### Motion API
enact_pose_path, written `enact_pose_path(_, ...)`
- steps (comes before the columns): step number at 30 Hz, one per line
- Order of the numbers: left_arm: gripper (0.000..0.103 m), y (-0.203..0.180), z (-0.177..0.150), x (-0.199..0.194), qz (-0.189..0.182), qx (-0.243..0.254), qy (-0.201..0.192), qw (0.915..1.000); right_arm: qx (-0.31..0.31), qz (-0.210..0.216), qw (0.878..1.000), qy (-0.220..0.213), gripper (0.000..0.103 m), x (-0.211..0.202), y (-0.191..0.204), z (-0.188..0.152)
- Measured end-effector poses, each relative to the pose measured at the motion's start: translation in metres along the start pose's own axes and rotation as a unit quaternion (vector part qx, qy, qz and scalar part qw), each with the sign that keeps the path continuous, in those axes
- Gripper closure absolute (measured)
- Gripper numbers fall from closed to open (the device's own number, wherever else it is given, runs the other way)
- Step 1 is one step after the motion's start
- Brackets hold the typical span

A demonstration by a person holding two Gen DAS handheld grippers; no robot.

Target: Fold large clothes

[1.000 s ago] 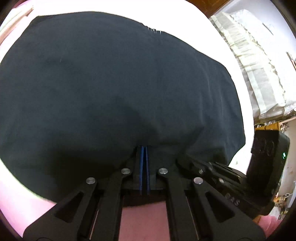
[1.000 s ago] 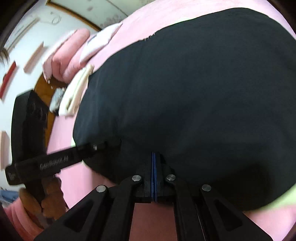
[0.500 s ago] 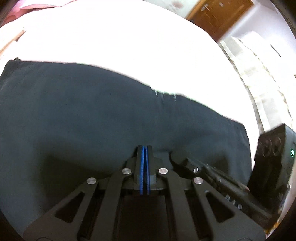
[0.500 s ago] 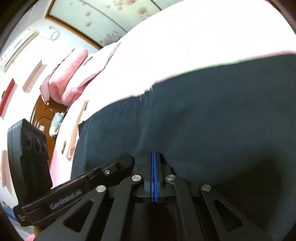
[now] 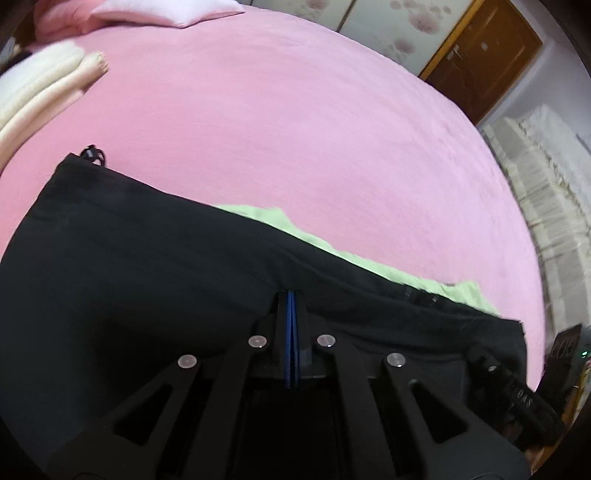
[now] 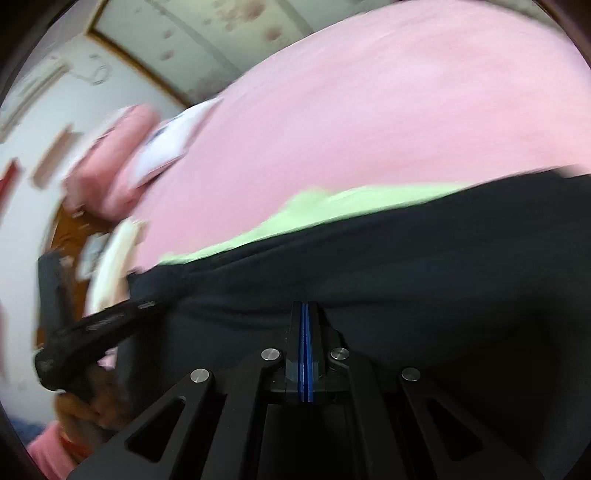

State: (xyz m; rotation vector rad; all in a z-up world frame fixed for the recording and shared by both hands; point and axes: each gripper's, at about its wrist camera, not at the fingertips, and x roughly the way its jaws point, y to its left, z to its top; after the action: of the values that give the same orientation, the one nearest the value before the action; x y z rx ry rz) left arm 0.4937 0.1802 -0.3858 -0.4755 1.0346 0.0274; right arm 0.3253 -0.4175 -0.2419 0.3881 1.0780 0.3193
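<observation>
A large black garment (image 5: 147,266) lies across the pink bed (image 5: 295,129), with a light green layer (image 5: 332,251) peeking out past its far edge. My left gripper (image 5: 291,295) is shut, and the black cloth bunches at its tips. In the right wrist view the same black garment (image 6: 443,266) fills the lower half, edged by the green strip (image 6: 332,210). My right gripper (image 6: 306,306) is also shut on a fold of it. Each gripper shows in the other's view: the right gripper (image 5: 517,384) at the lower right, the left gripper (image 6: 92,328) at the left, held by a hand (image 6: 85,406).
Folded cream blankets (image 5: 37,88) and a pale pillow (image 5: 166,11) lie at the bed's far left. Pink pillows (image 6: 110,162) are blurred in the right wrist view. A white lace-covered piece (image 5: 535,192) and a brown door (image 5: 480,55) stand beyond the bed's right side.
Both grippers have carried the black cloth forward. Its far edge now sits much closer to the tips, and the pink bed and a green strip have come into view.
</observation>
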Motion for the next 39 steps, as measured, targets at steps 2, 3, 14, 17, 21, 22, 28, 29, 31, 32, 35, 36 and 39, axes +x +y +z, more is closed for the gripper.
enact_pose_path(2,0.102,0.006,0.006,-0.008,0.055,0.014,-0.015,0.9982,0.02,-0.052,0.998,-0.023,0.103,-0.021,-0.021,0.0)
enact_pose_path(3,0.102,0.01,0.009,-0.011,0.101,0.023,-0.024,0.9943,0.037,-0.075,0.996,-0.039,0.103,-0.037,-0.038,-0.001)
enact_pose_path(14,0.102,0.123,0.041,-0.036,0.194,-0.044,-0.022,0.9797,0.121,-0.284,0.947,-0.087,0.103,-0.123,-0.111,-0.011)
enact_pose_path(17,0.102,0.119,0.036,-0.047,0.2,-0.037,-0.01,0.9791,0.115,-0.3,0.942,-0.092,0.103,-0.117,-0.077,-0.007)
enact_pose_path(21,0.102,0.104,0.012,-0.057,0.181,-0.057,-0.01,0.9819,0.074,-0.288,0.949,-0.108,0.103,-0.131,-0.019,0.011)
enact_pose_path(22,0.102,0.102,0.003,-0.062,0.174,-0.064,-0.011,0.9827,0.066,-0.273,0.954,-0.102,0.103,-0.121,-0.005,0.026)
enact_pose_path(28,0.102,0.092,-0.054,-0.113,0.149,-0.092,-0.022,0.9843,-0.017,-0.148,0.988,-0.03,0.103,-0.077,0.102,0.023)
enact_pose_path(29,0.102,0.091,-0.062,-0.12,0.145,-0.096,-0.022,0.9845,-0.035,-0.137,0.99,-0.017,0.103,-0.068,0.121,0.018)
enact_pose_path(31,0.102,0.091,-0.078,-0.133,0.131,-0.11,-0.023,0.985,-0.045,-0.11,0.993,0.005,0.103,-0.051,0.147,0.015)
enact_pose_path(32,0.102,0.09,-0.086,-0.139,0.126,-0.118,-0.024,0.9847,-0.043,-0.095,0.994,0.021,0.103,-0.043,0.16,0.009)
enact_pose_path(35,0.102,0.096,-0.102,-0.147,0.115,-0.142,-0.019,0.983,-0.044,-0.08,0.994,0.061,0.103,-0.03,0.183,-0.019)
enact_pose_path(36,0.102,0.099,-0.11,-0.152,0.11,-0.154,-0.019,0.9818,-0.046,-0.08,0.993,0.071,0.103,-0.027,0.191,-0.029)
enact_pose_path(39,0.102,0.108,-0.127,-0.163,0.1,-0.184,-0.021,0.9776,-0.051,-0.084,0.988,0.119,0.103,-0.016,0.195,-0.056)
